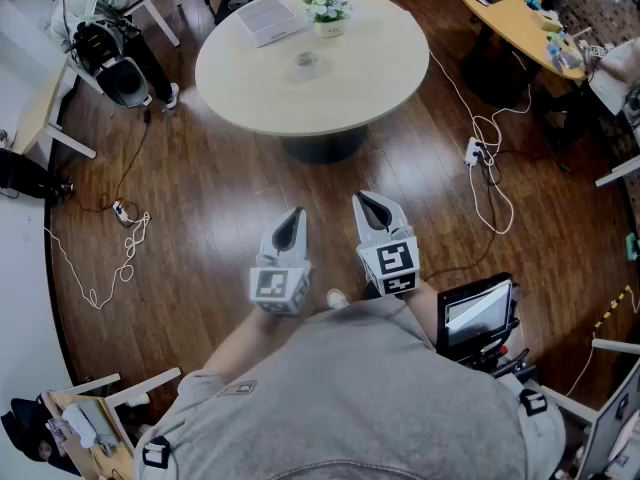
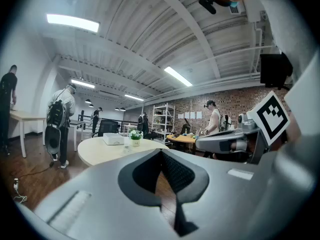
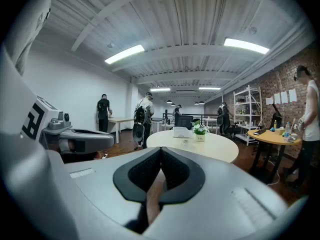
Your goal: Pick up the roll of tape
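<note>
Left gripper (image 1: 294,214) and right gripper (image 1: 366,201) are both pinched closed, empty, side by side. The tape roll (image 1: 307,64) sits well away on the round table (image 1: 360,83).

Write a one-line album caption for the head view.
Left gripper and right gripper, jaws shut, side by side over a wooden floor, facing a round table bearing a roll of tape.

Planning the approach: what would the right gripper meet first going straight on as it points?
Probably the round table, at its near edge; only bare floor lies between it and the right gripper. Depth is unclear: it might reach the floor first.
</note>
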{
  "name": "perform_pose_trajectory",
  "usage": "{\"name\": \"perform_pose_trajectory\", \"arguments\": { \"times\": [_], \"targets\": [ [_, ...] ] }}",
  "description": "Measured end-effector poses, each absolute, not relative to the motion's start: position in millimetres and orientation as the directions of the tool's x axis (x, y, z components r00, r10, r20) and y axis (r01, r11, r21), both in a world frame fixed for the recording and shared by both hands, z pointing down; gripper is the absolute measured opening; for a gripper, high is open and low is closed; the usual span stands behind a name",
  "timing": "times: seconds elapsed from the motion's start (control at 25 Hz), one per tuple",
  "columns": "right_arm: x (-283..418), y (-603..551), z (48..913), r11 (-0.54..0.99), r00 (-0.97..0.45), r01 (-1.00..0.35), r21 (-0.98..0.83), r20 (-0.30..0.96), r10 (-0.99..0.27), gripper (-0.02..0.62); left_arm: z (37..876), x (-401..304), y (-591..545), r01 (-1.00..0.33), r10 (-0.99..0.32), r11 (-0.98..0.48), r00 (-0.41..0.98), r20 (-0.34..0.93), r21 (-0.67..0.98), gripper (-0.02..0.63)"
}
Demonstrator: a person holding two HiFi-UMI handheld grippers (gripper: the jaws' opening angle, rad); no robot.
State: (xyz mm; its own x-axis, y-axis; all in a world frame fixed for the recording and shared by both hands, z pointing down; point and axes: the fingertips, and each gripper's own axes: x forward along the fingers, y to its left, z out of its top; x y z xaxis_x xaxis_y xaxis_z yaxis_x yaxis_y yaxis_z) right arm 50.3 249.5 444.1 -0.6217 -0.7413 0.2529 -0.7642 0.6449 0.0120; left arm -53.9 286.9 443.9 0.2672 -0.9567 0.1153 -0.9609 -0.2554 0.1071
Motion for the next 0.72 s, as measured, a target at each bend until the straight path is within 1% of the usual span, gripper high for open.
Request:
{"name": "perform_pose_trajectory", "arguments": {
  "times": [0.36, 0.72],
  "targets": [
    [43, 173, 444, 0.665, -0.646, -0.747, -0.002, 0.238, -0.725, 0.014, 446, -57, 213, -0.967, -0.961, -0.24, 0.249, 0.116, 0.086, 0.002],
    [60, 61, 448, 0.697, -0.678, -0.717, -0.01, 0.241, -0.694, 0.014, 445, -42, 102, -0.979, -0.969, -0.189, 0.197, 0.149, 0.072, 0.002]
  ]
}}
